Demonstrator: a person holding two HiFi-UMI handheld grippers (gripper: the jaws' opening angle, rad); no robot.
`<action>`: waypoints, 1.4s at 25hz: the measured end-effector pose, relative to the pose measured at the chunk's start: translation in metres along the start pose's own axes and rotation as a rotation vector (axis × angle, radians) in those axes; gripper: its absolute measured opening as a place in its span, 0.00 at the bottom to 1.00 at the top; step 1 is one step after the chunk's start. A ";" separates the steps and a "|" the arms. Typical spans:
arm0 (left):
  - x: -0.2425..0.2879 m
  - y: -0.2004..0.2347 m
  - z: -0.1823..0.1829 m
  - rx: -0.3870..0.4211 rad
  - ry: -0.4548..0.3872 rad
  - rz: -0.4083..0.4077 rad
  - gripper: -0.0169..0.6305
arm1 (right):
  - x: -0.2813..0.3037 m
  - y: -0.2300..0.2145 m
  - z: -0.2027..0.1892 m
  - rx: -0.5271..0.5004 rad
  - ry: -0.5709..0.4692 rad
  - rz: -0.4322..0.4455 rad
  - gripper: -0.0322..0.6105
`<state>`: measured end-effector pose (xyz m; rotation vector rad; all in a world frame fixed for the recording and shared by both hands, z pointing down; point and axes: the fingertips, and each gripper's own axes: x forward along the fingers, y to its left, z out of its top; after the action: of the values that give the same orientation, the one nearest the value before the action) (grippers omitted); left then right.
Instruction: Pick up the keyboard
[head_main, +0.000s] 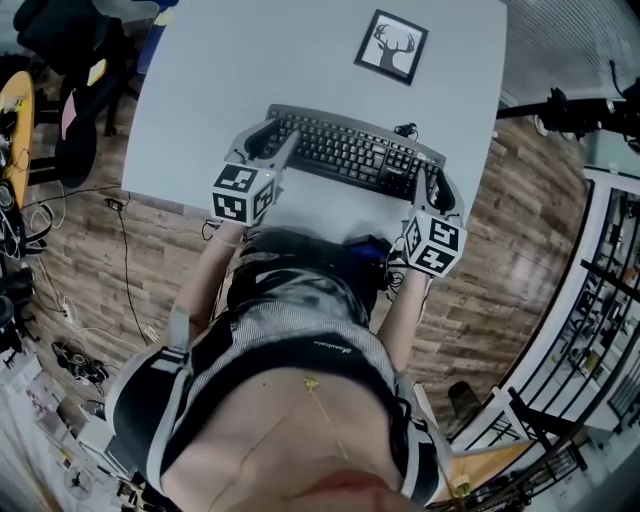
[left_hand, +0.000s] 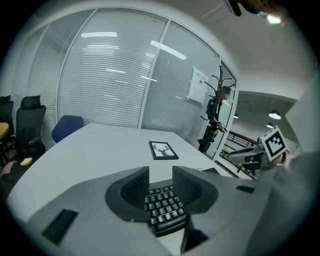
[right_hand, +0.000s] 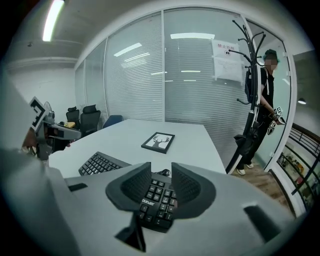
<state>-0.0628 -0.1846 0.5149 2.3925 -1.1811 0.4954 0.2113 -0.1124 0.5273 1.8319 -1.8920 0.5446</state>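
Observation:
A black keyboard (head_main: 350, 150) lies flat near the front edge of the pale grey table (head_main: 250, 60). My left gripper (head_main: 268, 140) hangs over its left end. In the left gripper view the keys (left_hand: 162, 205) show through the gap below the left gripper (left_hand: 161, 175), whose jaws stand apart without pressing on them. My right gripper (head_main: 440, 180) is over the right end. The number pad (right_hand: 157, 197) shows between and below the parted jaws of the right gripper (right_hand: 161, 172). Neither gripper holds anything.
A framed deer picture (head_main: 391, 46) lies further back on the table. A thin cable (head_main: 405, 129) sits behind the keyboard. Office chairs (left_hand: 30, 130) stand off the table's left side. A person (right_hand: 267, 95) stands by a coat rack (right_hand: 248, 75) to the right.

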 end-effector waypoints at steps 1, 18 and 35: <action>0.002 0.003 -0.004 0.002 0.013 0.007 0.22 | 0.003 -0.003 -0.006 0.003 0.015 0.000 0.25; 0.032 0.065 -0.067 -0.051 0.211 0.055 0.31 | 0.043 -0.041 -0.066 0.108 0.162 0.046 0.38; 0.062 0.089 -0.110 -0.243 0.291 -0.060 0.38 | 0.073 -0.060 -0.092 0.292 0.193 0.115 0.48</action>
<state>-0.1133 -0.2171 0.6573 2.0610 -0.9773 0.6184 0.2741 -0.1226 0.6430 1.7738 -1.8714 1.0465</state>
